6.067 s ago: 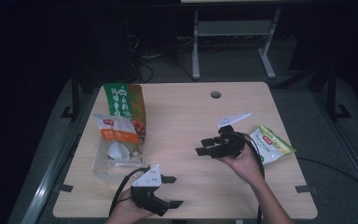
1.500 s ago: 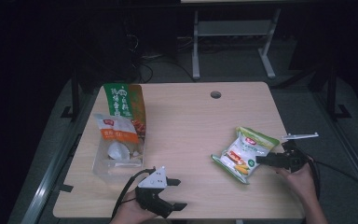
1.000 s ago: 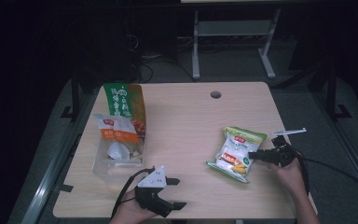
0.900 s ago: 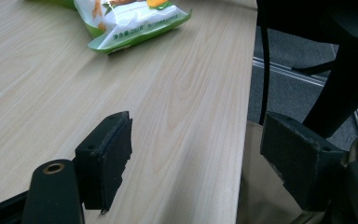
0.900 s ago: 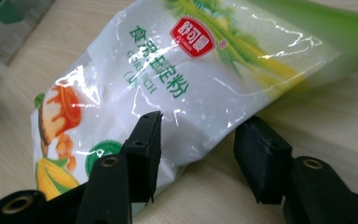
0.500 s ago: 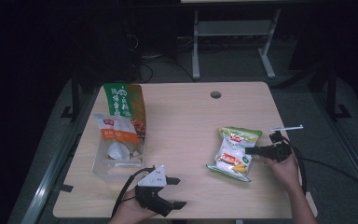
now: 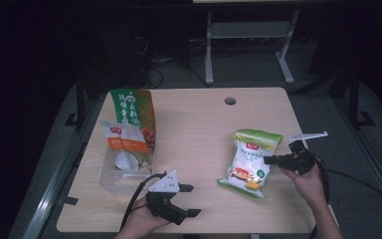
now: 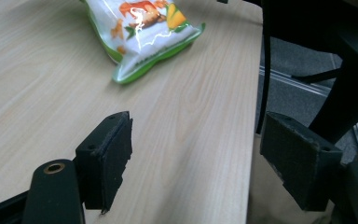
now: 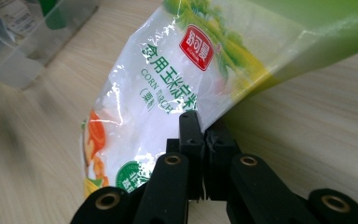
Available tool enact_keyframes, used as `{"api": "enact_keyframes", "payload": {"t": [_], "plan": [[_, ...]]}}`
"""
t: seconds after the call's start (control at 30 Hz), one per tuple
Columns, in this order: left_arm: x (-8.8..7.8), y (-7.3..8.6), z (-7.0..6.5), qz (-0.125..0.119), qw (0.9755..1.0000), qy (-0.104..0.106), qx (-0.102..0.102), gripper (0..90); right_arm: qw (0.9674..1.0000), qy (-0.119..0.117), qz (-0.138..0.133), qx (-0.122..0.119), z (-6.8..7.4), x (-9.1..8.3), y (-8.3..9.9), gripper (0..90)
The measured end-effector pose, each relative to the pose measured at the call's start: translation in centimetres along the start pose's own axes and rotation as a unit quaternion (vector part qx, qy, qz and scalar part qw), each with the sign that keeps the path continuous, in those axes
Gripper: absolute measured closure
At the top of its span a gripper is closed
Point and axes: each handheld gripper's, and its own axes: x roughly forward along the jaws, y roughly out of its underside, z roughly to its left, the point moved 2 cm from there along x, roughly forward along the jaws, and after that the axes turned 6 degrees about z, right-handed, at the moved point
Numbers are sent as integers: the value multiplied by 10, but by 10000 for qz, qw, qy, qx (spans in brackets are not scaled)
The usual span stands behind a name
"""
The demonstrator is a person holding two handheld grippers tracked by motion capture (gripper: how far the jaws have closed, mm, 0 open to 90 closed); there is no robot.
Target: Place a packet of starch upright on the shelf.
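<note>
Right tongs (image 9: 200, 140) have just been closing — now pinched on edge of white-and-green plastic corn starch bag (image 7: 248, 160), lifted partly off wooden counter (image 7: 199, 129). Left tongs (image 8: 196, 163) gape empty. Grasp done — carry and placing remain.

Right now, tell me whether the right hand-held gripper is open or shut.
Shut: the right hand-held gripper has just closed, its pads pinching the edge of the corn starch bag, which tilts up off the table.
</note>
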Motion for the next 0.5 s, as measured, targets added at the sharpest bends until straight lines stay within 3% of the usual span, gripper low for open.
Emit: {"api": "enact_keyframes", "payload": {"t": [0.23, 0.5], "plan": [[9, -13, 9, -15, 10000, -25, -45, 250, 9987, -92, -226, -439, 24, -13, -1, 879], [24, -29, 18, -87, 9999, -53, -30, 277, 9939, -302, -364, -992, 44, -21, 3, 880]]}}
